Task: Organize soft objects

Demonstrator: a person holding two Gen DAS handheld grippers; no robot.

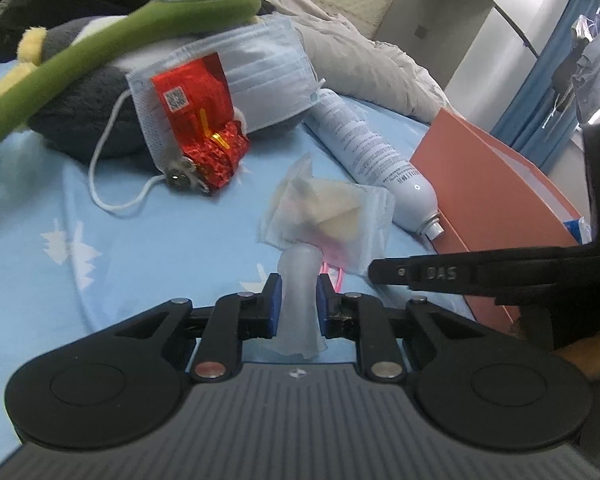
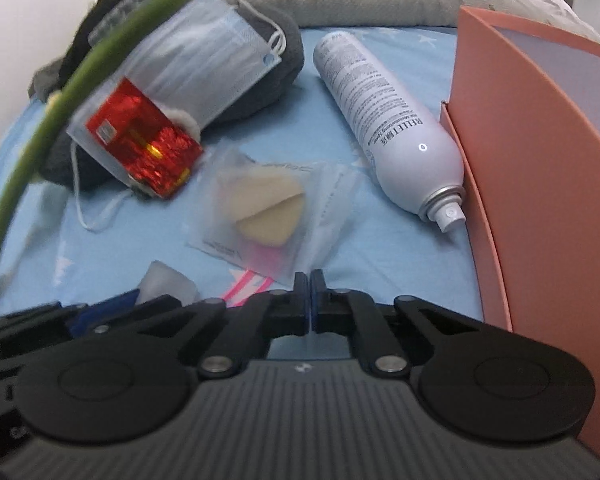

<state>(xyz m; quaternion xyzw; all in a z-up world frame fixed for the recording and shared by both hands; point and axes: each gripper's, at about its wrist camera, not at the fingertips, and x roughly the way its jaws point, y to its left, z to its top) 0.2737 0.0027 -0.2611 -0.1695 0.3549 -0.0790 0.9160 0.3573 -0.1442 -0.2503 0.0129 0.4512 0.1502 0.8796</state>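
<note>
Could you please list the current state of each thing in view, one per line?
Left hand-held gripper: shut on the translucent plastic pouch of beige sponges.
Right hand-held gripper: shut, holding nothing.
White spray can: lying on its side, uncapped, beside the box.
Orange cardboard box: open.
Pale blue face mask: draped over the dark grey plush toy.
Red foil packet: leaning on the mask.

Sponge pouch beside spray can

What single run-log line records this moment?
left gripper: shut on pouch corner | right gripper: shut, empty | sponge pouch: on bed | box: right
</note>
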